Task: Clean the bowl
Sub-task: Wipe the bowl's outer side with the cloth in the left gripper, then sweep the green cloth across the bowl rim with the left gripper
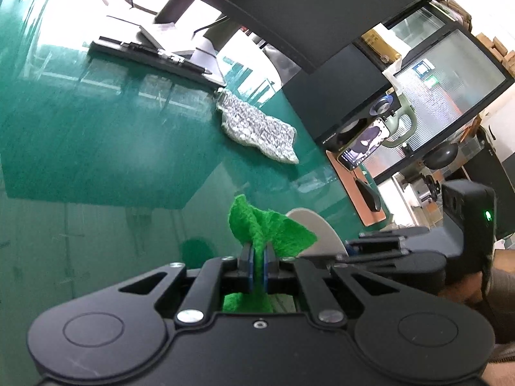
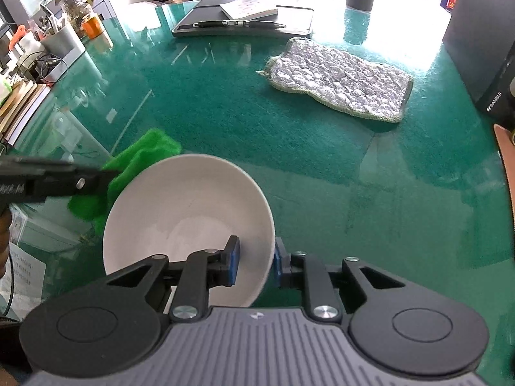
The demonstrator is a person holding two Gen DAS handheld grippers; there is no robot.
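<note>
My right gripper (image 2: 254, 262) clamps the bowl (image 2: 188, 228) rim between its 2 pads; my left gripper (image 1: 257, 259) pinches the green cloth (image 1: 267, 228) just beside it. I'd steady the bowl, then sweep inside.

the matte black left gripper (image 1: 257, 267) has blue-padded fingers, silver screws and round embossed discs on its body. the right gripper (image 2: 256, 265) matches it but carries a ribbed grey plastic top plate, blue pads (image 2: 234, 262) and silver pivot screws.
</note>
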